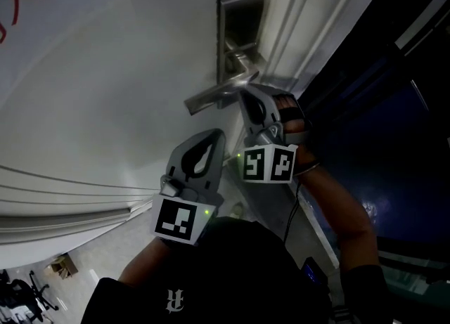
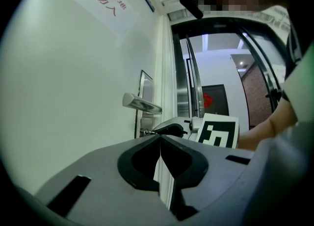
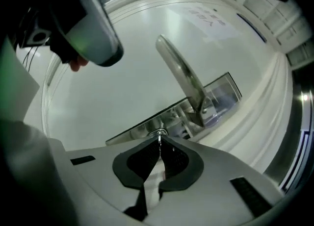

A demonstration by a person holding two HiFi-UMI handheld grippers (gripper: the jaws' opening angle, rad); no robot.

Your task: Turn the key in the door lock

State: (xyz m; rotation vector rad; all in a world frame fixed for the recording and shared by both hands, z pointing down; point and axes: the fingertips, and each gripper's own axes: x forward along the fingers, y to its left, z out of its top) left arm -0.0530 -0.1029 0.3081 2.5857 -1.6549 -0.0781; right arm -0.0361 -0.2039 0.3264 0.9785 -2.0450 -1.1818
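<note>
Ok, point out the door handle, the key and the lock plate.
door handle [image 1: 214, 95], head view, middle of the lever.
key [image 3: 159, 133], right gripper view, the visible metal head.
lock plate [image 1: 239, 20], head view, bare upper part.

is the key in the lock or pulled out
In, it seems: the key runs from the right gripper's shut jaw tips straight into the lock plate.

Key [image 3: 159, 135] nearly swallowed by the jaws
Right gripper [image 3: 159, 141] clamps the key, just a thin metal sliver peeking at the jaw tips; in the head view that gripper blocks it altogether. Red scrawl [image 1: 17, 3] on the door [image 1: 105, 91] runs off the top-left corner, too cropped to read.
</note>
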